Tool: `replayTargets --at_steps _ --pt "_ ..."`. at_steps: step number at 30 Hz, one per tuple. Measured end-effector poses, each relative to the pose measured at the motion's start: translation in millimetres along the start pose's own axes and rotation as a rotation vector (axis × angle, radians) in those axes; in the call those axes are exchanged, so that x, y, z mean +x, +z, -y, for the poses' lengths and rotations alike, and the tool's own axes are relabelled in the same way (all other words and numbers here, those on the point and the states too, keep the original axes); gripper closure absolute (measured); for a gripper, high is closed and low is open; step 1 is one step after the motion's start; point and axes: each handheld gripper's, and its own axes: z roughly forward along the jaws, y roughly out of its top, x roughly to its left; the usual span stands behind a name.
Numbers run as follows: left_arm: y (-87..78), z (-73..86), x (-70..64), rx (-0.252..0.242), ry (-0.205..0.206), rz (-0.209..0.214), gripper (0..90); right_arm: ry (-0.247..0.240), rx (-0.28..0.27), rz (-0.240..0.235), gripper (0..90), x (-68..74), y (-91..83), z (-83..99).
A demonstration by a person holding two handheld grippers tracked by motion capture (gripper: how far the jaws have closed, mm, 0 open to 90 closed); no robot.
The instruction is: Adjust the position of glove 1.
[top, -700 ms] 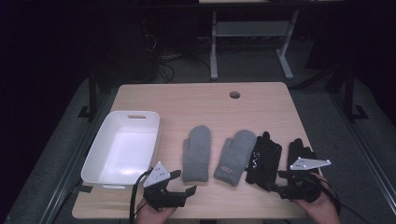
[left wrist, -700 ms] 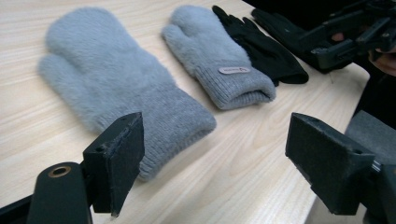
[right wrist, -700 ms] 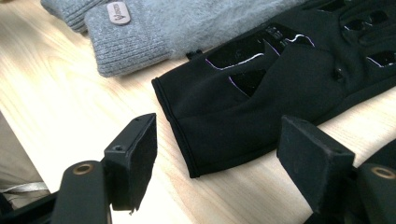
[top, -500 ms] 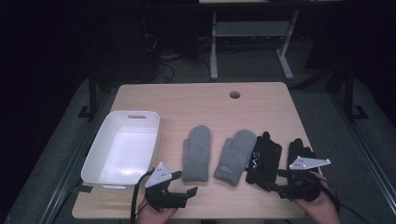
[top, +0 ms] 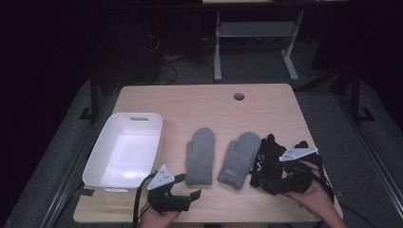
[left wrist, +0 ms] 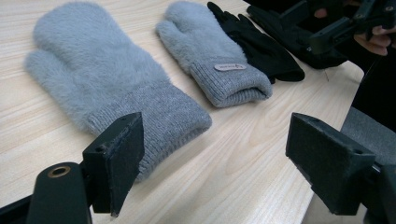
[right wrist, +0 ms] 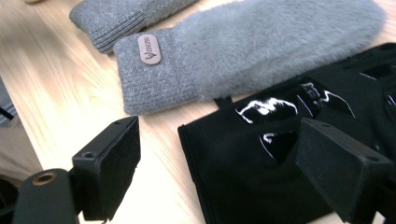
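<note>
Lower centre of frame: left gripper (top: 190,195) held wide open, empty, near grey mitten (top: 200,156) | lower right: right gripper (top: 280,183) spread wide, empty, over black glove (top: 264,159)

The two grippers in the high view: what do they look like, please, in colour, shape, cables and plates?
Both are black. The left gripper and the right gripper each carry a light grey three-cornered plate on top. A black cable loops from the left one. Their fingers are blocky black pads, with a round hole in the arm below them.
</note>
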Motion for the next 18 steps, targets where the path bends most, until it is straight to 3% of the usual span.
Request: replayTargets --at_steps 13,18 --pt "-3.1 -0.9 -1.0 -0.011 0.014 -0.002 19.6 -0.066 0.024 -0.004 17.5 0.4 7.7 -35.1" --pt "-4.5 -2.4 -2.2 -0.017 0.022 -0.008 19.6 -0.113 0.056 -0.022 20.0 2.2 21.9 -55.3"
